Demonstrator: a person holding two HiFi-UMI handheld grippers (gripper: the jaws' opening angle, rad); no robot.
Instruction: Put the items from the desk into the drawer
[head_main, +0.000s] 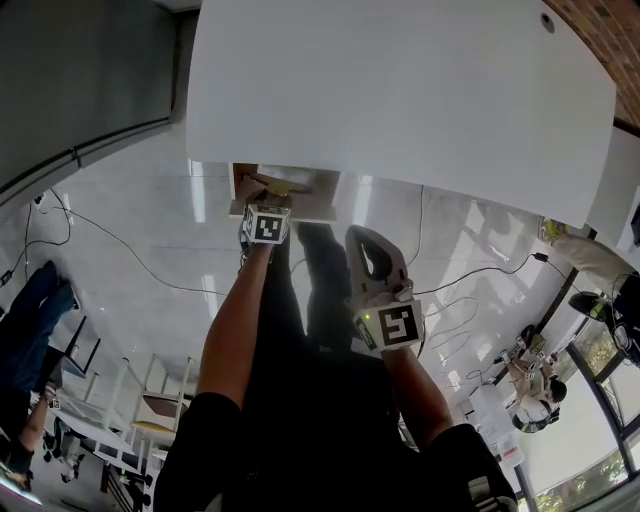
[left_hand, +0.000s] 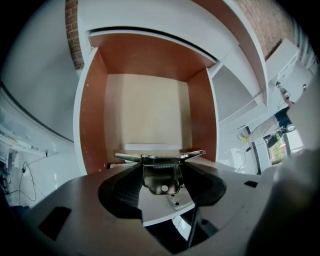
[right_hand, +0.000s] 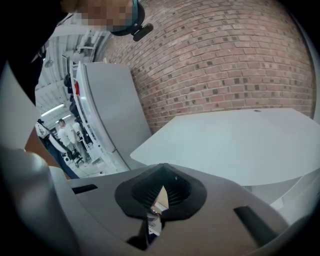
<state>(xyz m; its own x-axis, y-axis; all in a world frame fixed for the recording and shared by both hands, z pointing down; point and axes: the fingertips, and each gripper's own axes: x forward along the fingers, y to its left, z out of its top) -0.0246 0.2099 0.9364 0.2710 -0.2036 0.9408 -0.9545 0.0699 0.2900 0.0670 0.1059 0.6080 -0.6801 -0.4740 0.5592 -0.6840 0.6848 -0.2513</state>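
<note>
The left tongs (left_hand: 161, 176) are grasping a sprung metal tool (left_hand: 159, 156) directly over the open drawer (left_hand: 92, 125). The right tongs (right_hand: 161, 189) are hanging clenched and empty. Next, probably lowering it inside and releasing.

The person wears a black short-sleeved top (head_main: 330, 440) and dark trousers (head_main: 312, 290). The left tongs (head_main: 264, 205) and right tongs (head_main: 366, 238) are smooth grey moulded shells, each carrying a white cube (head_main: 266, 226) printed with black square markers, and a small green light (head_main: 367, 318) glows beside the cube on the right one. Seen along the jaws, each shell is broad and rounded, with dark rectangular slots (left_hand: 55, 222) sunk in its upper face and black ribbed pads (left_hand: 127, 187) lining the throat.
</note>
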